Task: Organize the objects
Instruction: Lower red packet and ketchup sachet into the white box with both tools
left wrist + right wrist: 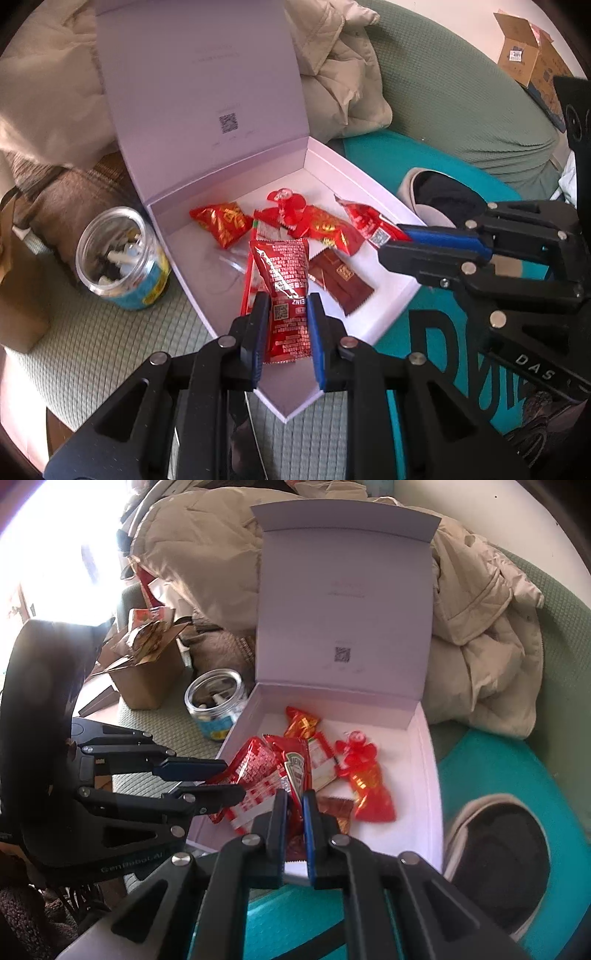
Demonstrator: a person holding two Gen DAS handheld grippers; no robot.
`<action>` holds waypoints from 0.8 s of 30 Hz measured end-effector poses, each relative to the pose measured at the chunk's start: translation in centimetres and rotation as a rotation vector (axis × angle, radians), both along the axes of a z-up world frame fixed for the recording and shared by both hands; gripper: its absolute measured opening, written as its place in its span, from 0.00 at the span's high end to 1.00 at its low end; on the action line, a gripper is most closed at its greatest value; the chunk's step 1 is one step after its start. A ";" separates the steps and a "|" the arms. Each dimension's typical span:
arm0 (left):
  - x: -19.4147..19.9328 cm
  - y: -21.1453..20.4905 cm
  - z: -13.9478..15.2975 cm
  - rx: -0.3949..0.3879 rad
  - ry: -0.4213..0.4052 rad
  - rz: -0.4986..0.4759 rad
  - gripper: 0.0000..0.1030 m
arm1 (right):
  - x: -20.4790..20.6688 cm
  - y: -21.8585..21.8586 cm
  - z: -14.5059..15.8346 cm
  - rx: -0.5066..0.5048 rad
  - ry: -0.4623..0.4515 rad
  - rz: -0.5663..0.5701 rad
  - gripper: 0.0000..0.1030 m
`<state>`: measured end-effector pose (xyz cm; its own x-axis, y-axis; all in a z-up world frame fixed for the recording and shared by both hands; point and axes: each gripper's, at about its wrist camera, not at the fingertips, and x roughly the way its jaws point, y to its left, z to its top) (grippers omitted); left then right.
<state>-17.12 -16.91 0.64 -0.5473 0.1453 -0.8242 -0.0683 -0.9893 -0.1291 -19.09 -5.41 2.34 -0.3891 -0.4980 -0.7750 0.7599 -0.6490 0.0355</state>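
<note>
I have 2 ketchup sachets pinched: the left gripper (pixel 286 332) is clamped on the red sachet (pixel 284 288) at lower centre, and the right gripper (pixel 294 823) seems to nip the Heinz sachet (pixel 297 775) (its tail is hidden), both over the white box (pixel 424 775). They're light, limp and slick, so I'd grip the flat sealed edges; both tools tilt steeply down.

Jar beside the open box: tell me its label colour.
Light blue with yellow patches on the jar; left wrist view shows it best.
</note>
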 end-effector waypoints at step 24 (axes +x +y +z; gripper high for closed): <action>-7.5 1.9 -2.4 -0.037 -0.074 -0.066 0.81 | -7.3 1.3 -2.3 0.051 -0.043 -0.068 0.93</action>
